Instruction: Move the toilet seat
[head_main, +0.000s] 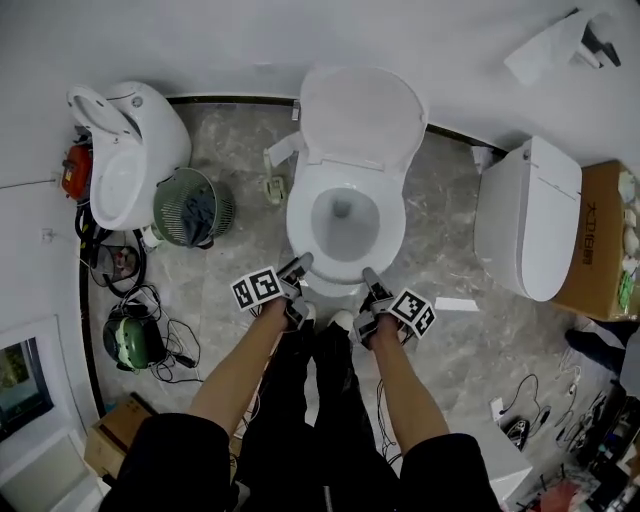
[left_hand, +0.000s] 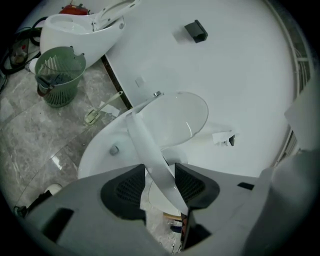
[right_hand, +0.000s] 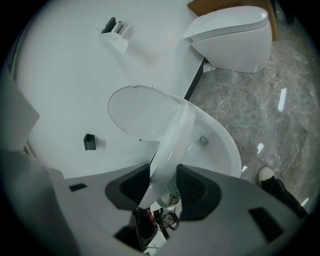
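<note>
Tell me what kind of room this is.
Likely a test or display bathroom, not a home one: an open toilet, a second toilet on its left and a third toilet on its right, plus a cardboard box and cables.

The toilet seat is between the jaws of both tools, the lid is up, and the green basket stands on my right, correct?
No: the green basket stands on your left, as the head view shows. The rest holds: the toilet seat is between the jaws of the left tool and the right tool, and the lid is up.
</note>
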